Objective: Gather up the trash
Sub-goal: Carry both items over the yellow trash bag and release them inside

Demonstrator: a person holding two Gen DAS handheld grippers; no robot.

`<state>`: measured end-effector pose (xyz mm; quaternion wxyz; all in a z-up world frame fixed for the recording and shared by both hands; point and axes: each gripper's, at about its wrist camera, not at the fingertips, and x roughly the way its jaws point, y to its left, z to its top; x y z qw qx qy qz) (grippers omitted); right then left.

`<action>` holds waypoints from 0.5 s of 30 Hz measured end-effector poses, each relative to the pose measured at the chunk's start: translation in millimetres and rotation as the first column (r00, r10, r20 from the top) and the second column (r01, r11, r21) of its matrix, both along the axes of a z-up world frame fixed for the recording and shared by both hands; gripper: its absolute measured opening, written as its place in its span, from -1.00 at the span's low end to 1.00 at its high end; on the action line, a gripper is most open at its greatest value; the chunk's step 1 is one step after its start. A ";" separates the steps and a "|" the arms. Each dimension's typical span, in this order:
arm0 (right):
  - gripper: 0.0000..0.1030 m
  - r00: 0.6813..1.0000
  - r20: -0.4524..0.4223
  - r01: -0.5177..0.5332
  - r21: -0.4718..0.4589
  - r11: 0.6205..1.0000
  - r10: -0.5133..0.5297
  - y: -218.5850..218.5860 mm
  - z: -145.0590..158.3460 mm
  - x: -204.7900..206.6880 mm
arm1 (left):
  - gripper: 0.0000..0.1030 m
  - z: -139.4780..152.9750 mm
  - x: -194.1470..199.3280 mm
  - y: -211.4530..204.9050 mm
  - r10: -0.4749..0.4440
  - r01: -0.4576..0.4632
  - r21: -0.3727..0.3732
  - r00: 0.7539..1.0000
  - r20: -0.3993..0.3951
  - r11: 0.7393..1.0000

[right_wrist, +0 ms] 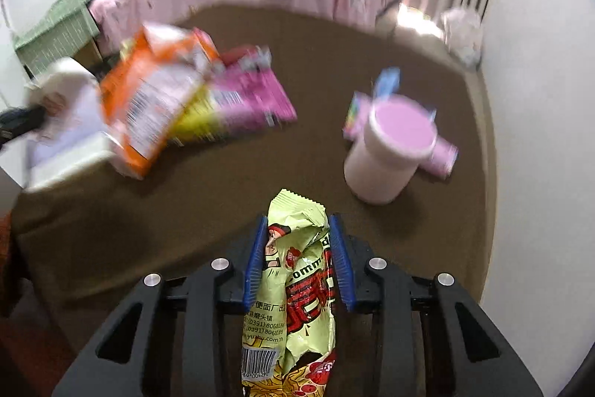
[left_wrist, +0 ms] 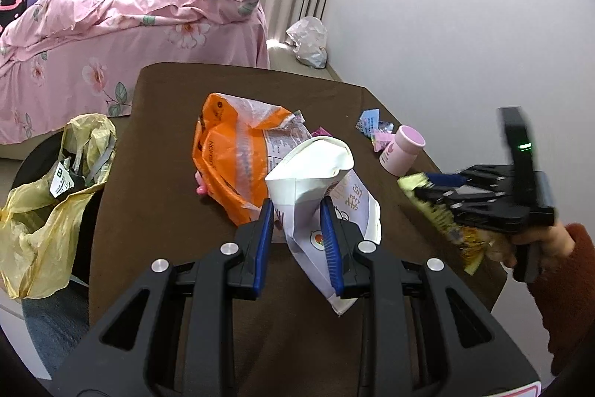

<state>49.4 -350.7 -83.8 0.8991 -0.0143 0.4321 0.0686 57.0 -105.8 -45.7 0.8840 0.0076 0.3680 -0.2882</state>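
Observation:
My left gripper point(left_wrist: 297, 211) is shut on a white snack bag point(left_wrist: 316, 181) and holds it above the brown table point(left_wrist: 167, 211). My right gripper point(right_wrist: 297, 226) is shut on a yellow-green noodle wrapper point(right_wrist: 297, 270); it also shows in the left wrist view point(left_wrist: 438, 196) at the right with the wrapper point(left_wrist: 446, 222). An orange bag point(left_wrist: 230, 155) lies mid-table, also blurred in the right wrist view point(right_wrist: 148, 99). A magenta packet point(right_wrist: 253, 95) lies beside it. A pink cup point(left_wrist: 403, 149) point(right_wrist: 390, 144) stands at the right among small wrappers point(left_wrist: 372, 125).
A black bin lined with a yellow bag point(left_wrist: 48, 203) stands left of the table. A bed with a pink quilt point(left_wrist: 130, 21) is behind. A clear plastic bag point(left_wrist: 308, 39) lies by the wall. A green box point(right_wrist: 55, 28) sits at far left.

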 end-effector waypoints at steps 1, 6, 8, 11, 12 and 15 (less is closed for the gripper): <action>-0.38 0.999 0.041 0.002 0.016 1.000 -0.003 1.3 11.9 -5.4 | -0.52 0.5 0.3 1.5 0.005 -0.005 -0.003 1.000 0.000 1.000; -0.38 0.976 0.217 -0.026 0.066 0.997 0.011 14.1 63.0 -20.3 | -0.52 5.4 -0.3 8.7 0.027 -0.027 -0.013 1.000 0.012 1.000; -0.38 0.965 0.260 -0.044 0.069 0.997 0.025 23.6 77.4 -20.6 | -0.52 7.8 1.1 15.9 0.044 -0.043 -0.024 0.999 0.013 0.999; -0.38 0.947 0.317 -0.087 0.069 0.994 0.061 40.3 95.0 -18.2 | -0.52 11.7 4.6 32.3 0.082 -0.082 -0.042 0.996 0.017 0.996; -0.38 0.940 0.332 -0.102 0.067 0.993 0.074 47.4 100.0 -16.9 | -0.52 13.4 5.7 38.9 0.097 -0.096 -0.046 0.995 0.022 0.994; -0.38 0.924 0.363 -0.152 0.055 0.987 0.122 68.4 111.5 -7.5 | -0.52 24.2 13.1 76.0 0.201 -0.198 -0.057 0.978 0.063 0.979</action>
